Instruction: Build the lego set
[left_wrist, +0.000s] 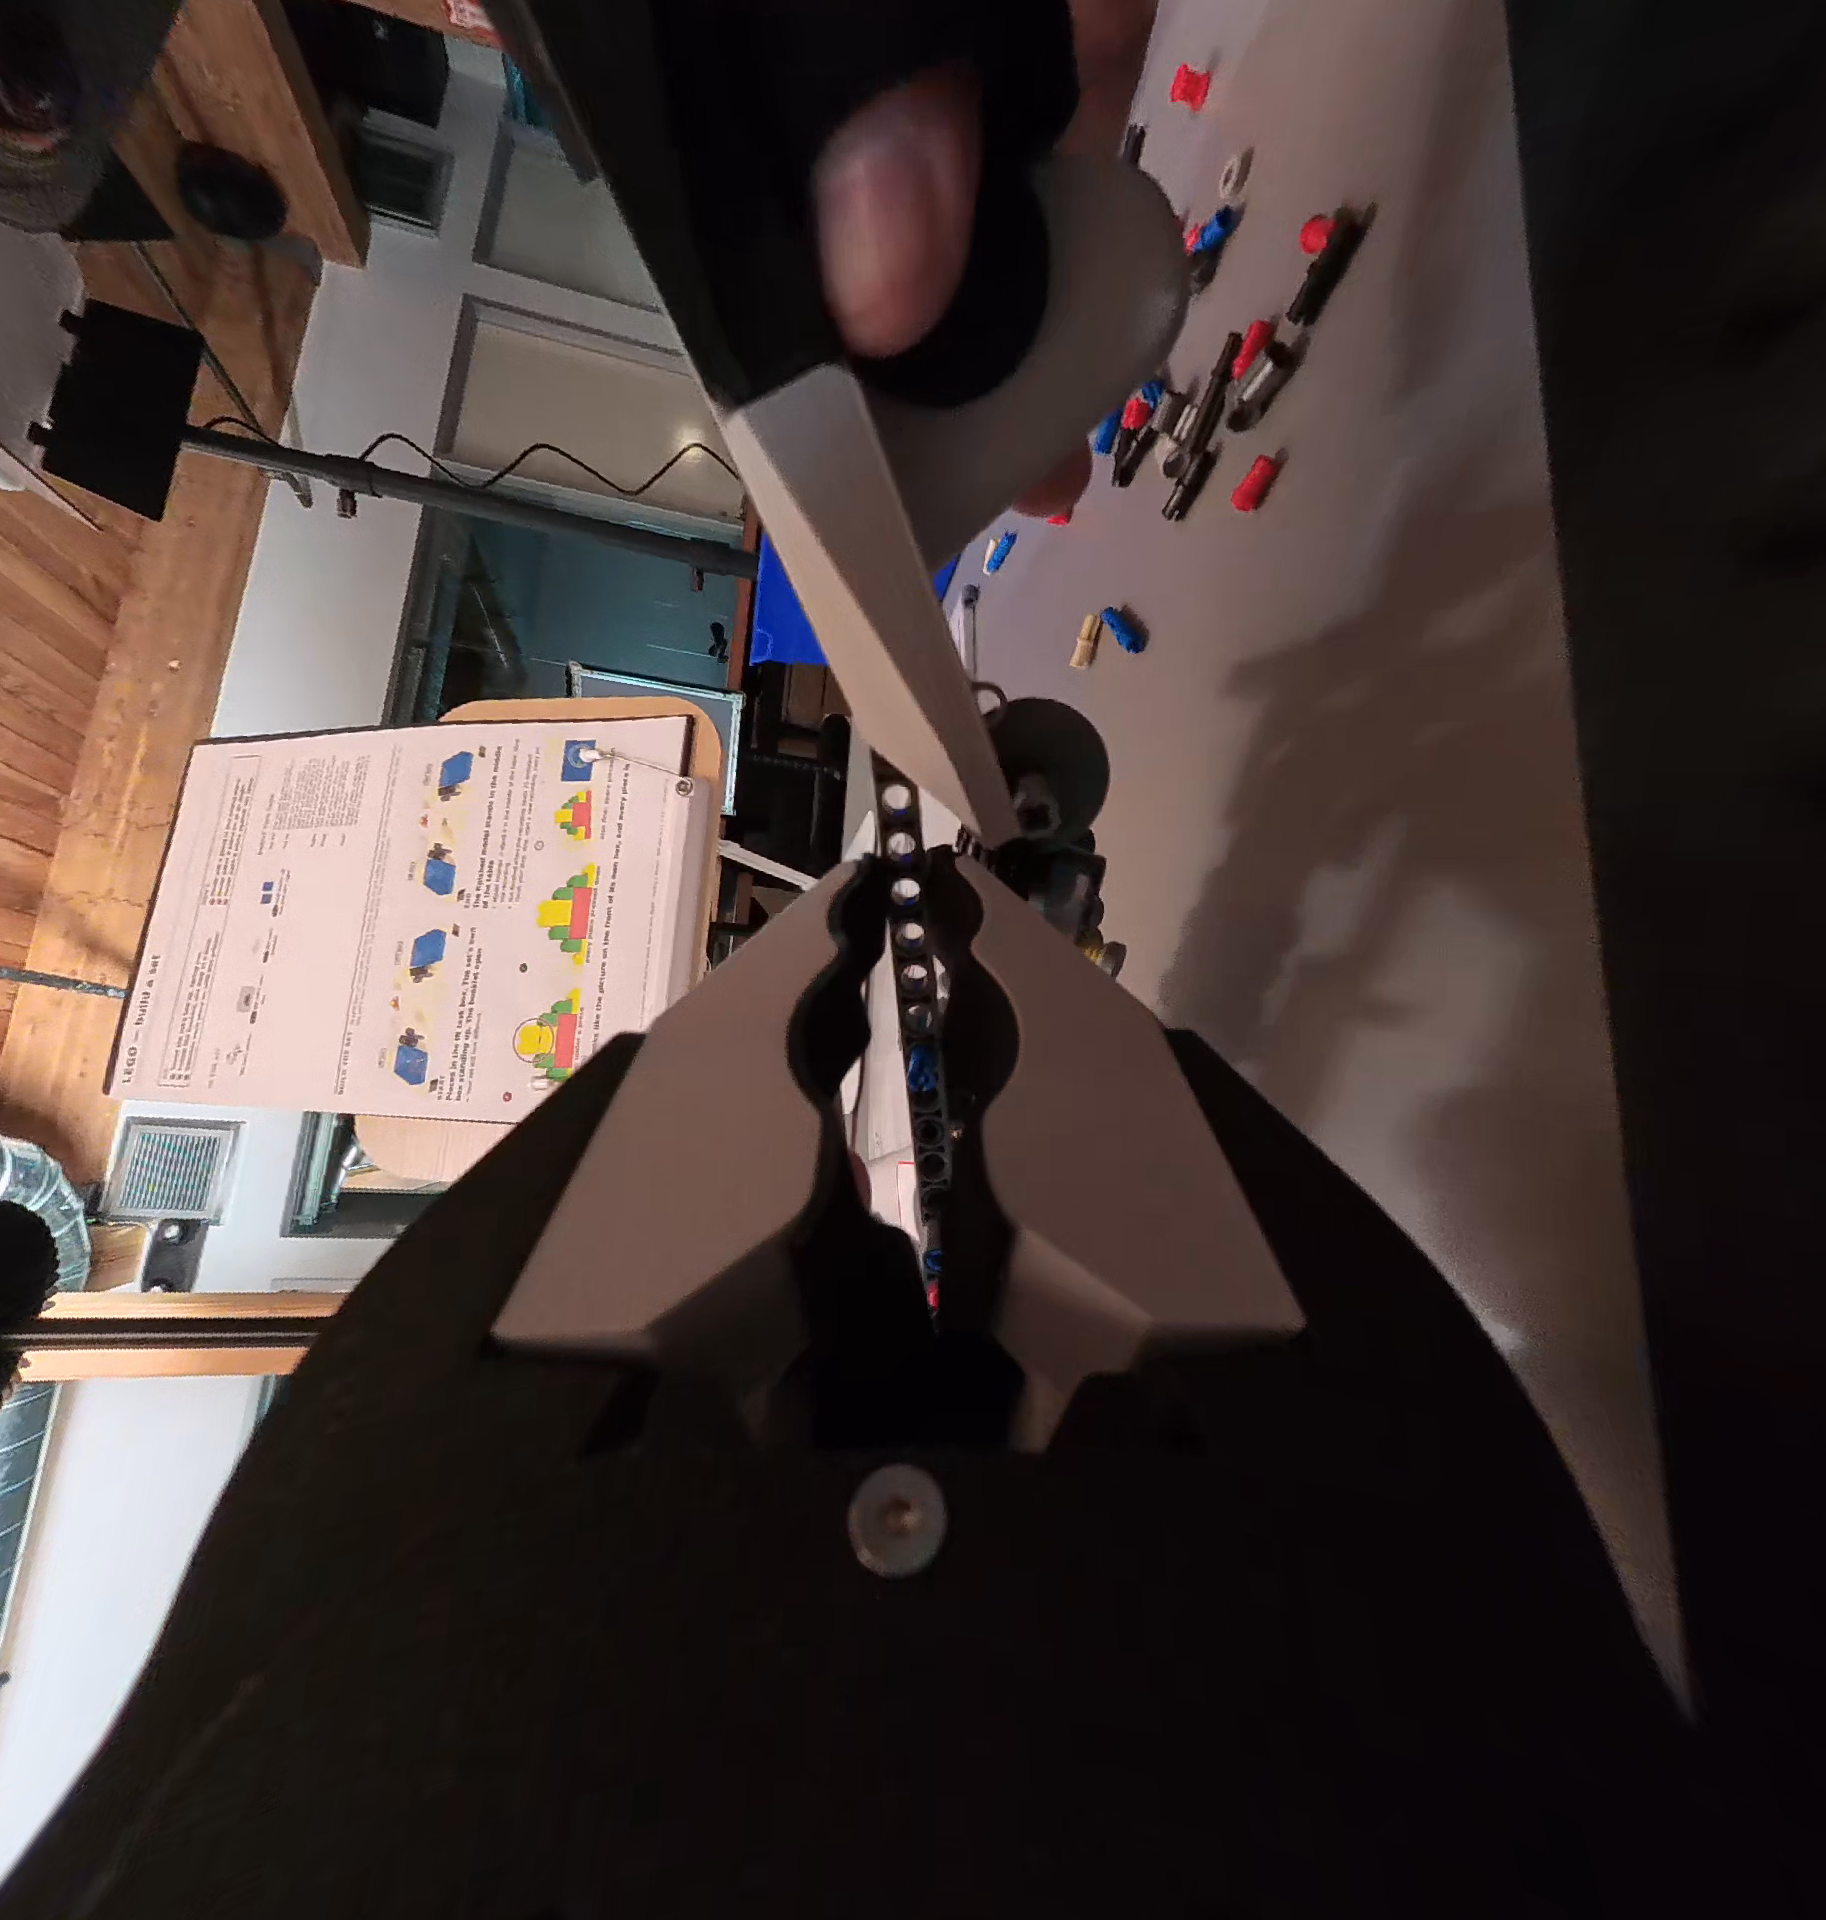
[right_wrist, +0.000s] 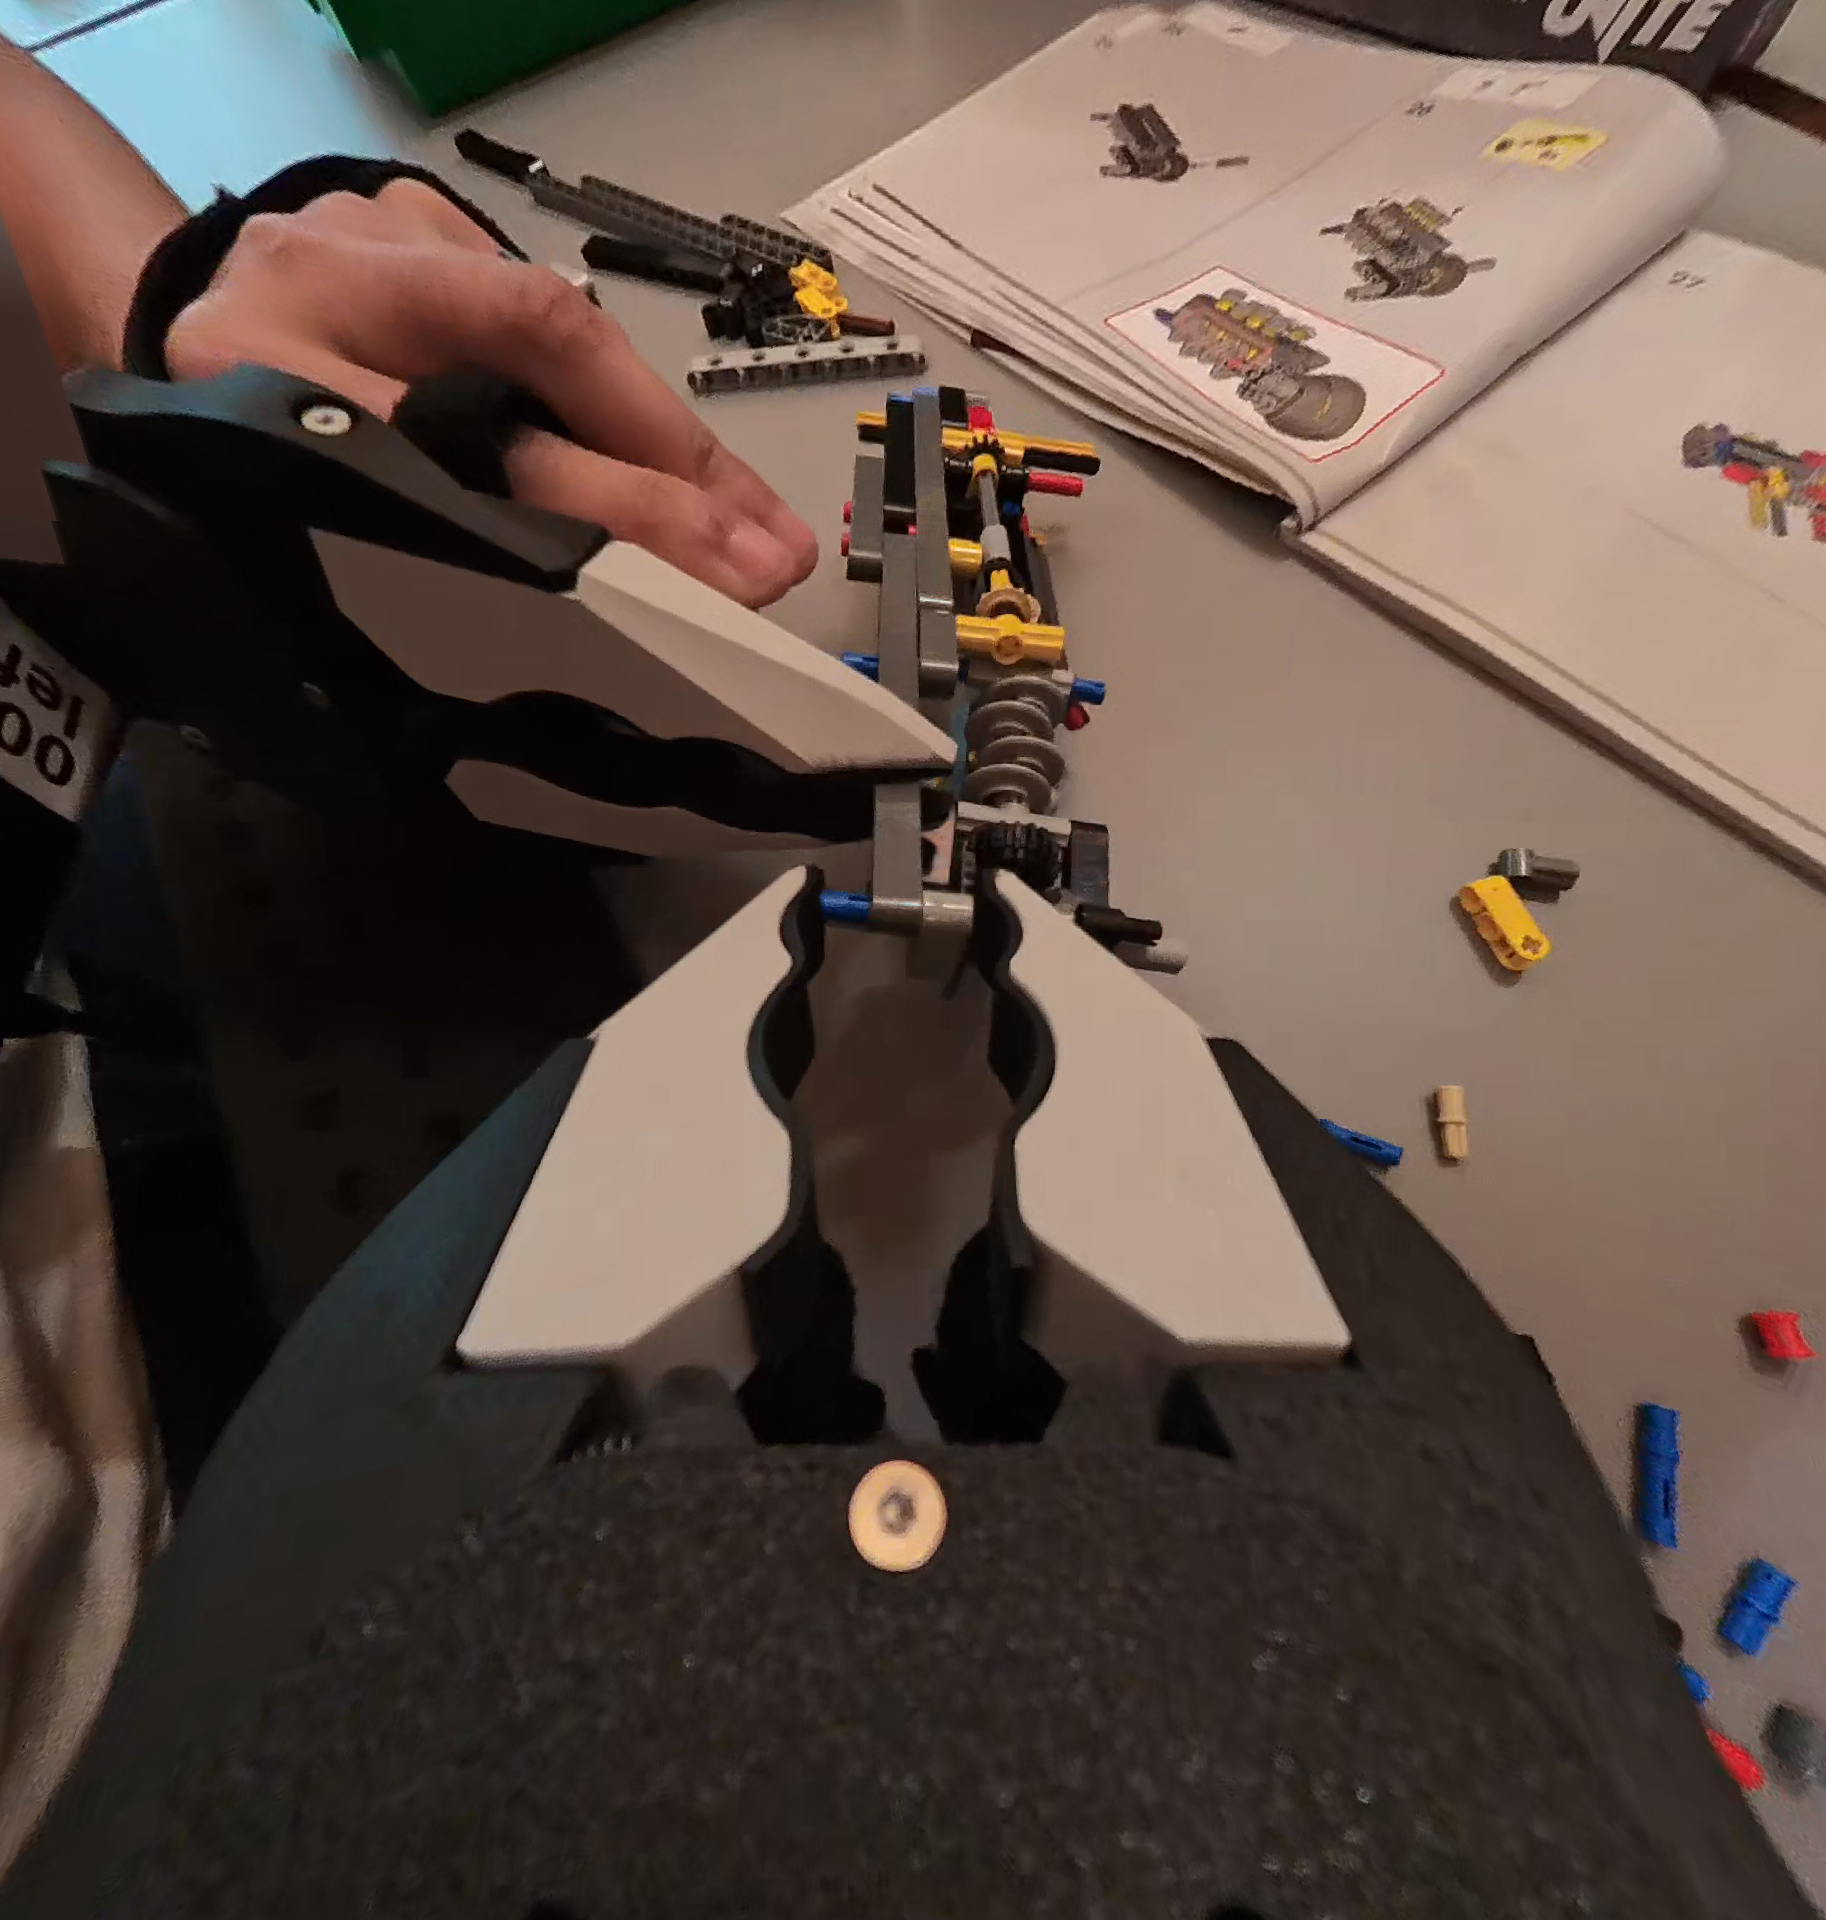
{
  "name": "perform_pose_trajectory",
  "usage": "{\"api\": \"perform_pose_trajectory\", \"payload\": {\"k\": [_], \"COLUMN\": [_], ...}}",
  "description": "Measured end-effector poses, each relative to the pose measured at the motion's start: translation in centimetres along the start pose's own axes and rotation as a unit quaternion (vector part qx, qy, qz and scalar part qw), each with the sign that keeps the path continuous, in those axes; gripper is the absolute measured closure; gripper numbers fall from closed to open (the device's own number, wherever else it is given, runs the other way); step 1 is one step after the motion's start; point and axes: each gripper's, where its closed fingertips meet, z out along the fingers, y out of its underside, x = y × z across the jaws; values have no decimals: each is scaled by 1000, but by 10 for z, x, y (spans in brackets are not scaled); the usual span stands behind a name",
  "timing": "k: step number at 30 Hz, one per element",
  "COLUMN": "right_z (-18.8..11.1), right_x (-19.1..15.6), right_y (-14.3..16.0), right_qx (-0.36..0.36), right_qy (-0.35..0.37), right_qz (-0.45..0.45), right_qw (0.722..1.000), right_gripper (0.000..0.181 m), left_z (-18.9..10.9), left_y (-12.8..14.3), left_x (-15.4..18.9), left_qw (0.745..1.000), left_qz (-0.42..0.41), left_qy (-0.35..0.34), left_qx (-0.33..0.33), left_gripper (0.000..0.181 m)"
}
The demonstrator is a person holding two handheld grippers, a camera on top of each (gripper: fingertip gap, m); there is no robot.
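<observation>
Grey tabletop [right_wrist: 1304, 1039]: scattered pins, open instruction booklet [right_wrist: 1408, 260], half-built chassis assembly [right_wrist: 971, 644] at centre. Step, by judgement: steadying the assembly to fit a part at its near end. Left gripper [right_wrist: 919, 790]: fingers pinched onto the frame's side. Right gripper [right_wrist: 904, 914]: fingers part-open, bracketing the grey end beam [right_wrist: 904, 883]; firm grip unclear. Next: careful alignment, then pressing.

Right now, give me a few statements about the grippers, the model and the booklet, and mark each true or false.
1. The left gripper is clamped on the model. True.
2. The right gripper hangs far from the model. False: its tips flank the model's near end.
3. The booklet lies open. True.
4. The booklet lies left of the model. False: it lies right of it.
5. Loose pieces lie on the table. True.
</observation>
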Motion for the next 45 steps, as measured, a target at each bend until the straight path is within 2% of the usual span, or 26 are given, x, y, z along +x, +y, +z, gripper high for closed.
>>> {"api": "perform_pose_trajectory", "payload": {"k": [4,10,15,17,19,21,25,29,33,35,37,38,40,42,43,45], "right_z": [-3,-19,-2,-2,-8,-11,-6,0,1,1,1,0,-2,-4,-4,-4], "right_x": [5,13,15,22,23,20,14,13,11,11,12,12,13,11,10,9], "right_y": [-3,-14,-8,-10,-17,-19,-11,0,2,1,1,0,-1,-4,-5,-4], "right_qx": [16,101,83,71,88,96,84,56,54,55,55,56,61,69,72,72], "right_qy": [22,101,187,236,265,261,235,254,257,265,274,281,288,292,293,291], "right_qz": [-12,-49,-152,-203,-237,-247,-269,-365,-408,-429,-453,-462,-465,-465,-467,-469], "right_qw": [1000,988,967,948,931,928,930,894,874,862,847,840,835,833,831,831], "right_gripper": [146,134,129,131,146,153,153,160,160,160,161,161,161,161,161,161], "left_z": [3,5,0,-3,-5,-7,-10,-9,-13,-16,-20,-22,-29,-29,-28,-25], "left_y": [8,16,7,4,3,1,-1,0,0,0,-2,-3,-7,-9,-10,-10], "left_x": [1,-10,-19,-22,-21,-17,-9,3,13,19,24,23,17,3,0,-2], "left_qw": [1000,999,999,998,999,999,998,997,996,995,987,980,950,908,889,883], "left_qz": [-5,-28,-49,-51,-47,-20,46,72,59,30,-41,-84,-185,-297,-330,-329], "left_qy": [7,-6,-19,-26,-23,-22,-31,-14,30,67,130,158,223,266,287,304], "left_qx": [-12,-22,-1,6,8,19,39,38,62,71,82,90,117,132,134,141], "left_gripper": [176,175,176,176,176,176,175,175,168,160,148,150,146,148,148,152]}}
